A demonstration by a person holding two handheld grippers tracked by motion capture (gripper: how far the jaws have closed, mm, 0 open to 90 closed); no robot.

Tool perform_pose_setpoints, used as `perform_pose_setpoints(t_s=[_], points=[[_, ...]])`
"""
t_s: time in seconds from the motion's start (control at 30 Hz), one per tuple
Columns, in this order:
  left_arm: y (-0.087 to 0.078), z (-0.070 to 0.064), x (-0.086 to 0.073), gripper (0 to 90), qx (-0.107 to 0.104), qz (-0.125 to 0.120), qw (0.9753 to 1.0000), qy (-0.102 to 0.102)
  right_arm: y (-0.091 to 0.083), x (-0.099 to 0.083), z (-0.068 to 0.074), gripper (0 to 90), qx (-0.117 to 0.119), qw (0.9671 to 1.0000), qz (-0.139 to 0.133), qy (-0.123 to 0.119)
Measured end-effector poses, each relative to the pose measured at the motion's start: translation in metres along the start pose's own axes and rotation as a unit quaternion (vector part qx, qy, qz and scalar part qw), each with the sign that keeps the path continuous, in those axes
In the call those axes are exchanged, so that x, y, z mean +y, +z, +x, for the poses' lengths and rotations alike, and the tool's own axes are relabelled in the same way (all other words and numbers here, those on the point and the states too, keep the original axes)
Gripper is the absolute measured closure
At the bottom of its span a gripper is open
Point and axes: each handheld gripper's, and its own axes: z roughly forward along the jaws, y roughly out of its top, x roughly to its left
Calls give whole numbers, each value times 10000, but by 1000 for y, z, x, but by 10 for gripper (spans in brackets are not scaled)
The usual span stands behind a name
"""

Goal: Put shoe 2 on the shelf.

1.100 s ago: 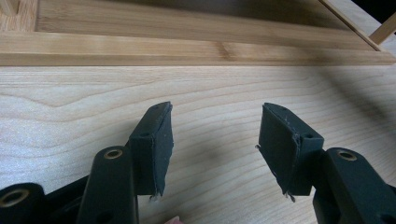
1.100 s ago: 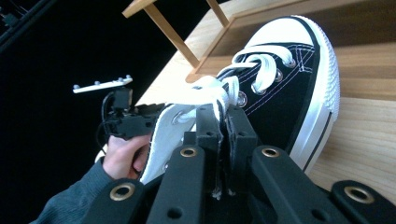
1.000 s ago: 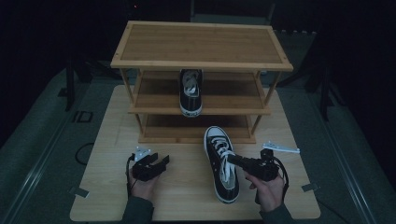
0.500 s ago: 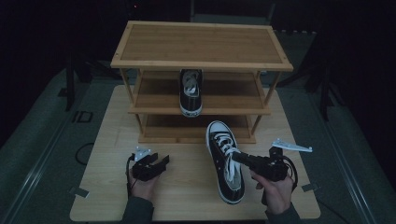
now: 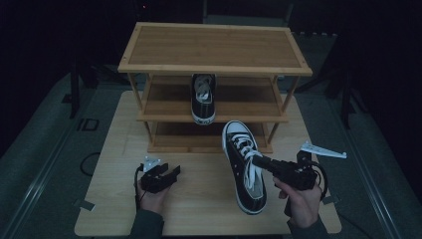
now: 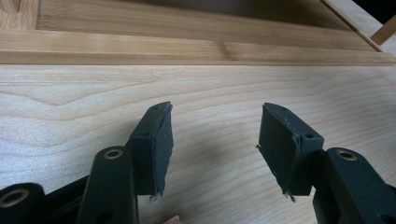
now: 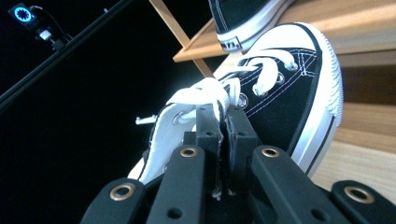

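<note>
I'm clamping the right gripper on the sneaker at its lace side, toe pointing at the rack just ahead. My left gripper is idling on the table, jaws apart.

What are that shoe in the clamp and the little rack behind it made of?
The held shoe looks like black canvas with white stitching, metal eyelets and a white, ribbed rubber toe and sole, matte. The rack seems to be light bamboo or wood, judging by its striped grain, with a smooth finish.
</note>
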Motion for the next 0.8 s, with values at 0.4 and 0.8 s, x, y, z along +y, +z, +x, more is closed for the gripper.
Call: perform_pose_setpoints(t_s=[0.4,0.8], points=[[0,0,0,451,-8,5,10000,-5,10,36,-3,864,-70,9994,-329,53],[0,0,0,451,-22,10,10000,-12,43,68,-23,864,-409,9980,-475,50]])
